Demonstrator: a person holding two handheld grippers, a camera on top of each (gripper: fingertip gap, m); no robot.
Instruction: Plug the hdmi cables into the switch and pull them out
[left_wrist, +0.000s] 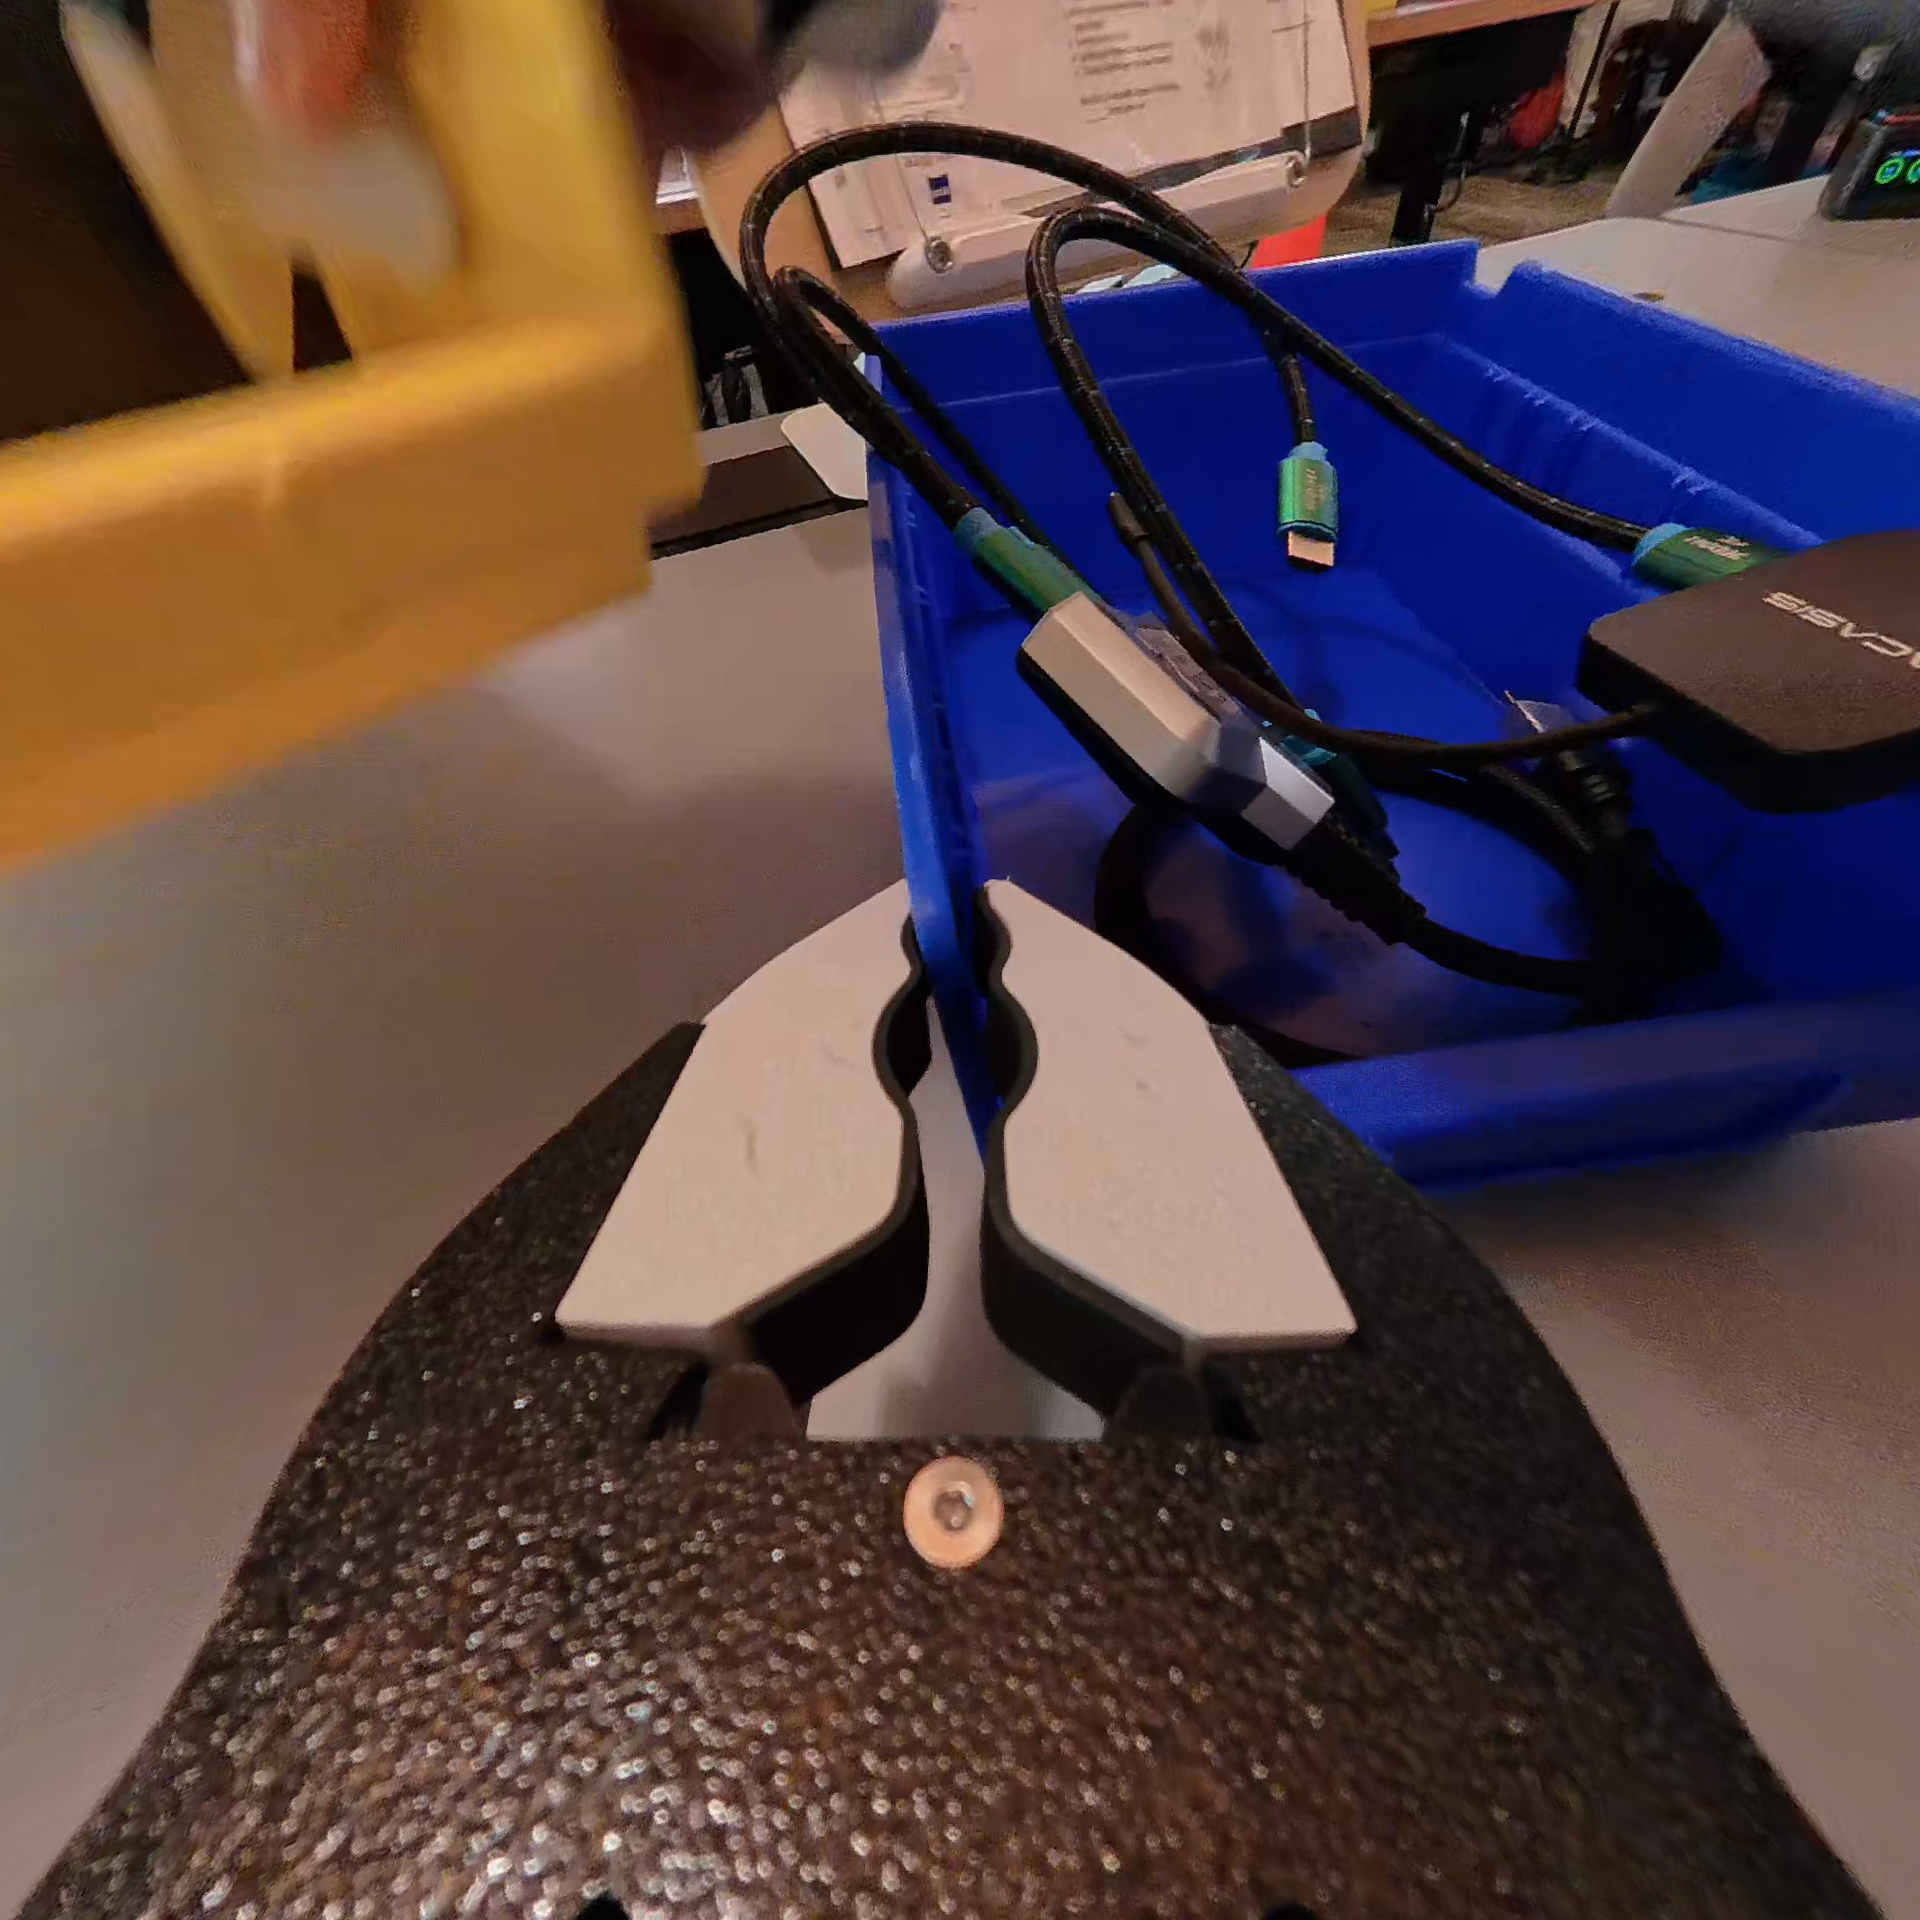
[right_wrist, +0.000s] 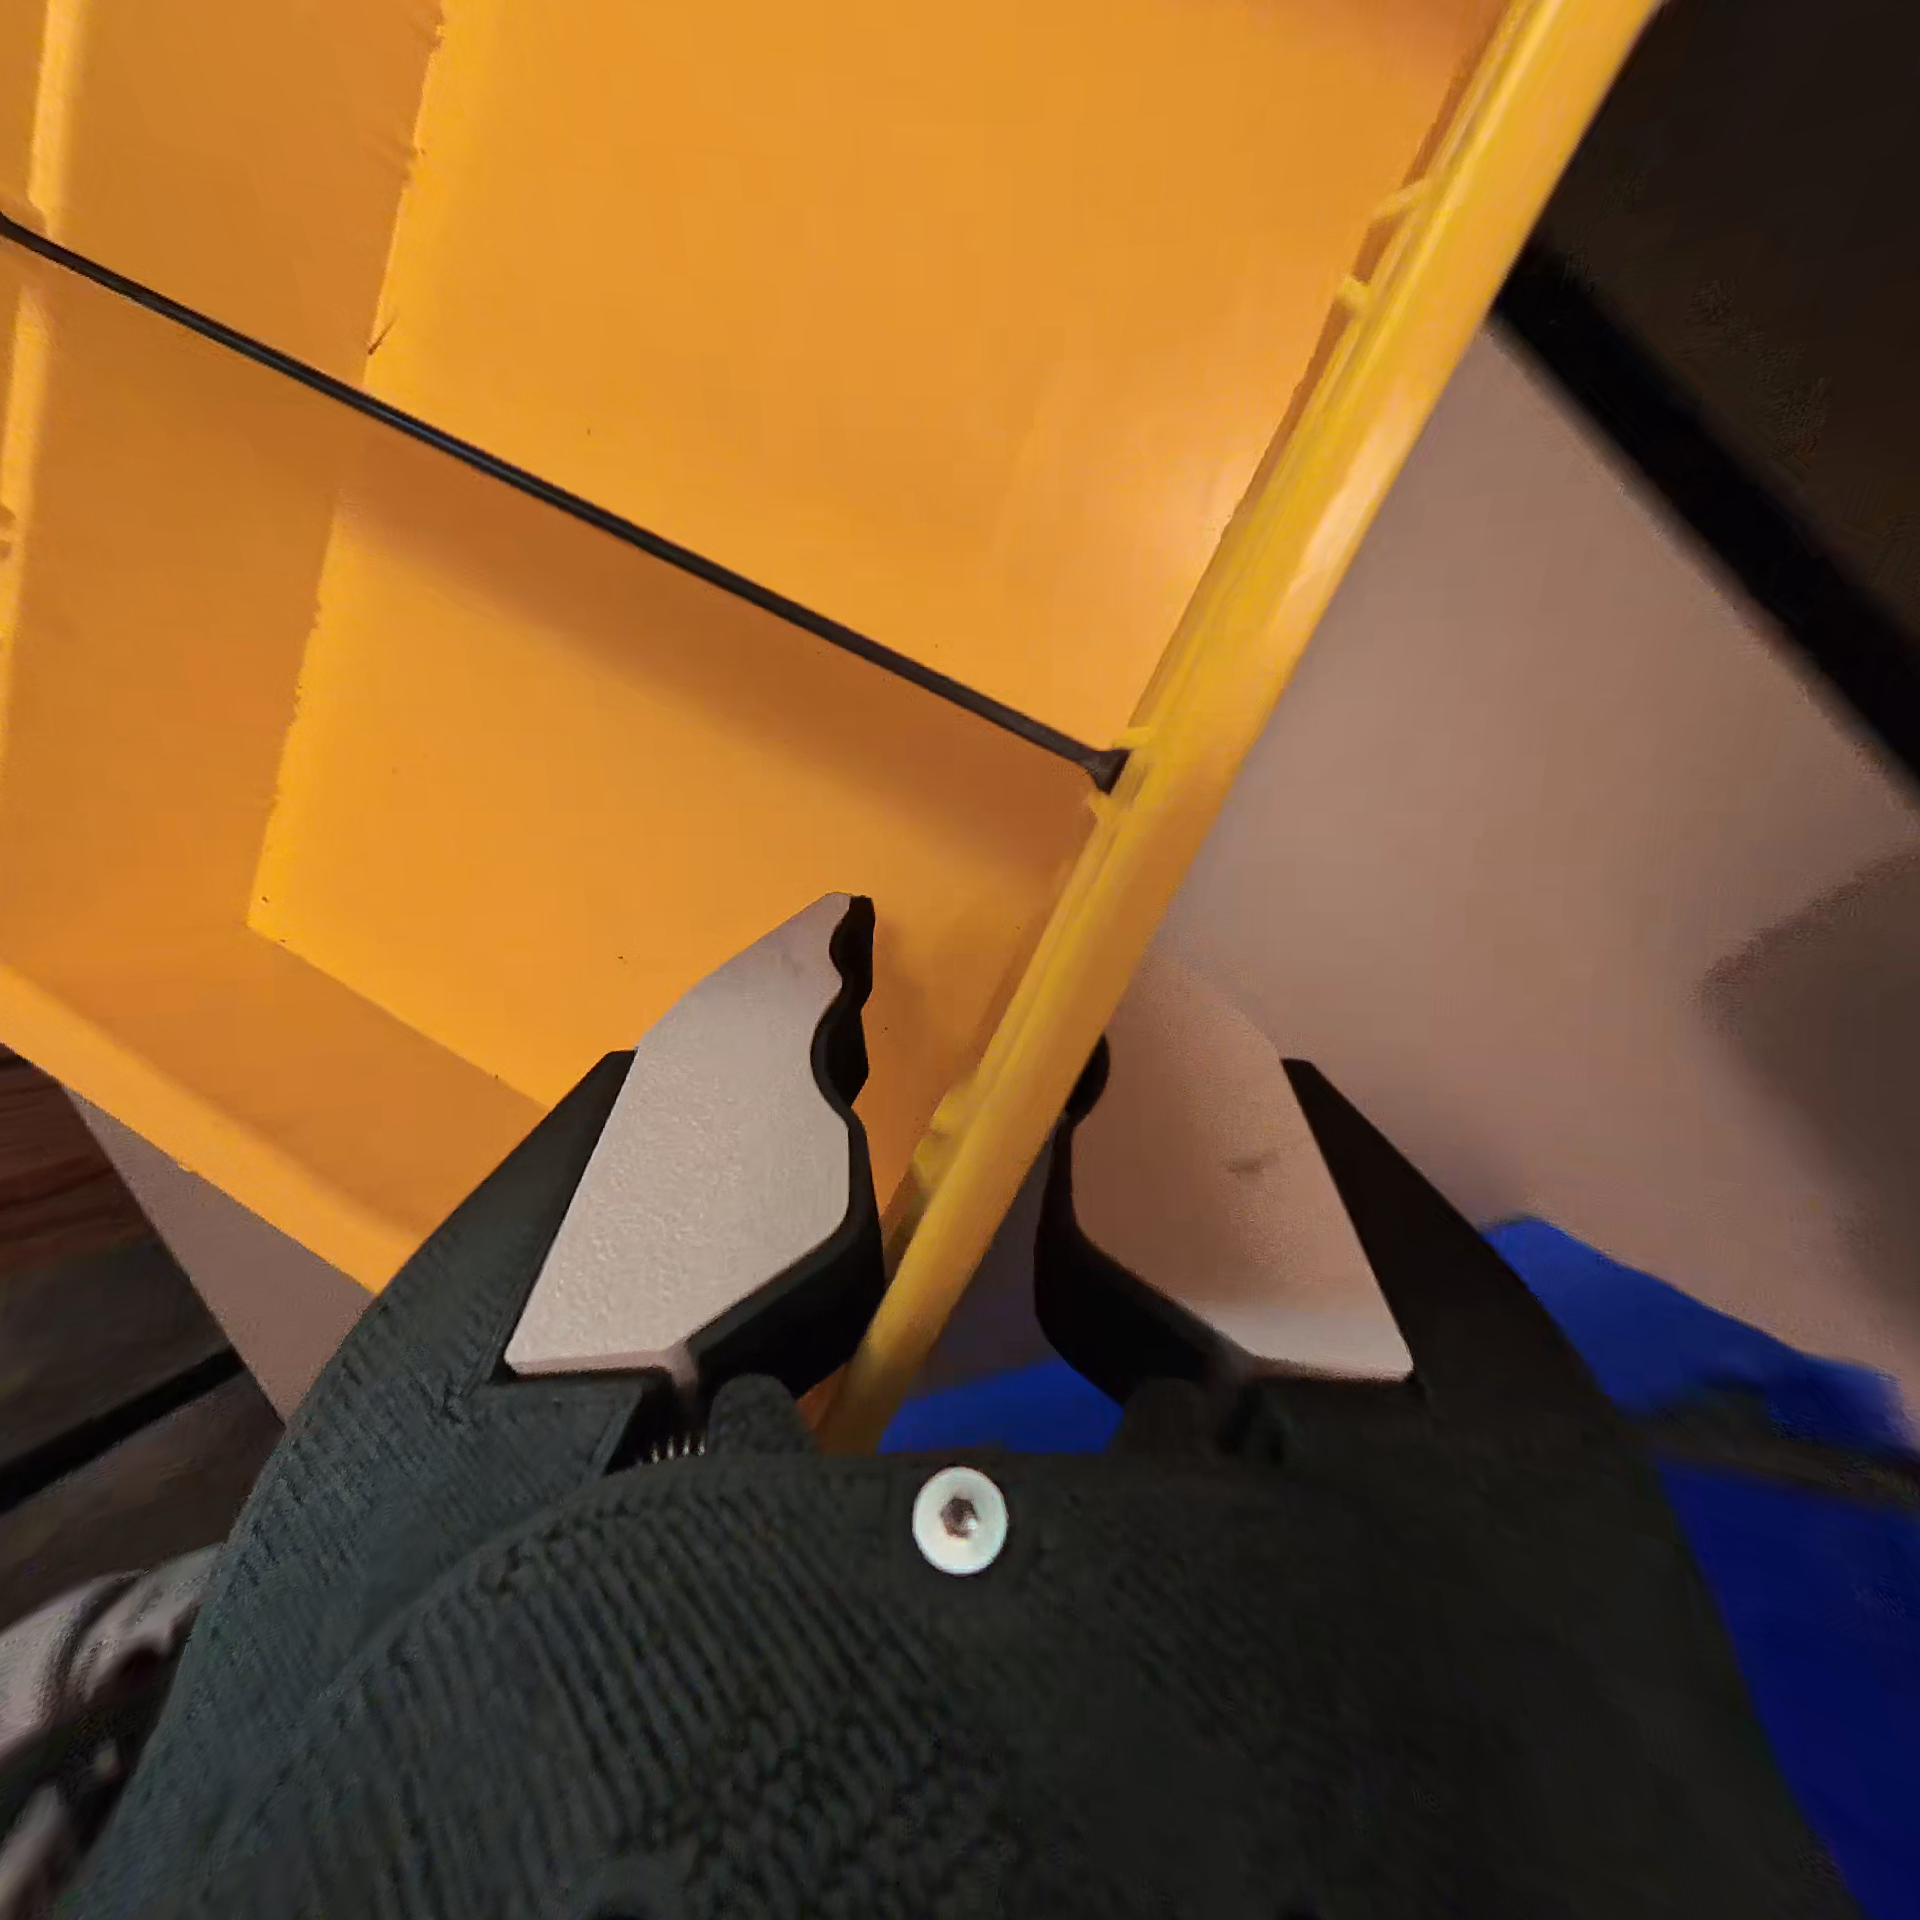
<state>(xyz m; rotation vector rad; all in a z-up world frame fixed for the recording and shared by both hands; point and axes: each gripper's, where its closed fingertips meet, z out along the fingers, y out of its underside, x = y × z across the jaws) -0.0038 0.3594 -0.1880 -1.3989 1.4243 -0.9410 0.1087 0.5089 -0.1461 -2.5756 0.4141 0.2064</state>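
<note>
A grey HDMI switch (left_wrist: 1143, 707) lies inside a blue bin (left_wrist: 1558, 353), with a green-ended black braided cable (left_wrist: 1013, 556) plugged into its far end. Another green plug (left_wrist: 1307, 509) hangs free above the bin floor. A third plug (left_wrist: 1694, 551) sits at a flat black box (left_wrist: 1787, 665). My left gripper (left_wrist: 951, 914) is shut on the blue bin's near left wall. My right gripper (right_wrist: 977, 977) is shut on the side wall of a yellow bin (right_wrist: 675, 416), one finger inside and one outside.
The yellow bin (left_wrist: 312, 540) hangs blurred above the grey table (left_wrist: 520, 935), left of the blue bin. A thin black divider (right_wrist: 520, 478) crosses its inside. The blue bin (right_wrist: 1662, 1351) shows below my right gripper. Papers and a device with green lights (left_wrist: 1881, 166) lie beyond.
</note>
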